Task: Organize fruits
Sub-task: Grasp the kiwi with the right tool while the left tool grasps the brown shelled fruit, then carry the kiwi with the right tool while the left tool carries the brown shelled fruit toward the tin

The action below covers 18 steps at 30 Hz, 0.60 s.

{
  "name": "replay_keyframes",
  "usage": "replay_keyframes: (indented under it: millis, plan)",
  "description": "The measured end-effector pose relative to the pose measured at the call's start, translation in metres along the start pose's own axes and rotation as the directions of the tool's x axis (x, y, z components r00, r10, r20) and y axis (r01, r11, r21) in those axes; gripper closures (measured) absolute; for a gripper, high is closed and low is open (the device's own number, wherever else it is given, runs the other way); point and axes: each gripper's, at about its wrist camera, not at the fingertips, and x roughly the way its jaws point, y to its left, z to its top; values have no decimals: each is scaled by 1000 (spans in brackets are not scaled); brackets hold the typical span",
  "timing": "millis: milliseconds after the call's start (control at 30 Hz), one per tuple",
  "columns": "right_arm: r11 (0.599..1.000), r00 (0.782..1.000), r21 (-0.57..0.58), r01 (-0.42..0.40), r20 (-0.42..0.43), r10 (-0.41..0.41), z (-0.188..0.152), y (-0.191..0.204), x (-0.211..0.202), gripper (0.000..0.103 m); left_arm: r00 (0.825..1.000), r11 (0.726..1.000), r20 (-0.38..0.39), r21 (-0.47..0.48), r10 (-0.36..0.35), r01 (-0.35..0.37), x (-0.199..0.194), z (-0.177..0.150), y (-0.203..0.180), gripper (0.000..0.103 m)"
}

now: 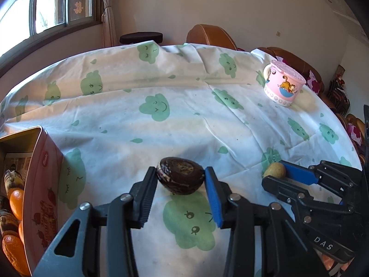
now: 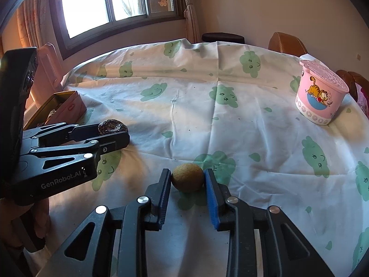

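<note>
The left hand-held gripper [image 1: 181, 175] is closed on a dark brown, wrinkled round fruit [image 1: 180, 176], its black pad pressing one side and its blue pad the other, with the fruit resting on the worktop [image 1: 184, 115] under a white cloth printed with green smiling clouds. The right hand-held gripper [image 2: 187, 177] grips a small tan, rough-skinned round fruit [image 2: 187, 178] in the same way, also down on the cloth. The two fruits lie near each other, the tan one to the right of the dark one. At the left edge stands an open pink tin [image 1: 43, 184] holding oranges [image 1: 17, 202] and other dark fruit. Well apart, toward the far right of the worktop, sits a pink lidded mug [image 2: 320, 94] with a cartoon orange cat on it. A window [image 2: 110, 2] lies beyond the worktop
</note>
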Motion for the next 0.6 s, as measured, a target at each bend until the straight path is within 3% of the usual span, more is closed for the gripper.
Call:
replay_keyframes:
  millis: [600]
  plan:
    - [999,992,-45,-7,122,13,-2,8,-24,72,983,995,164,51,77,-87,-34,-7,-11,59]
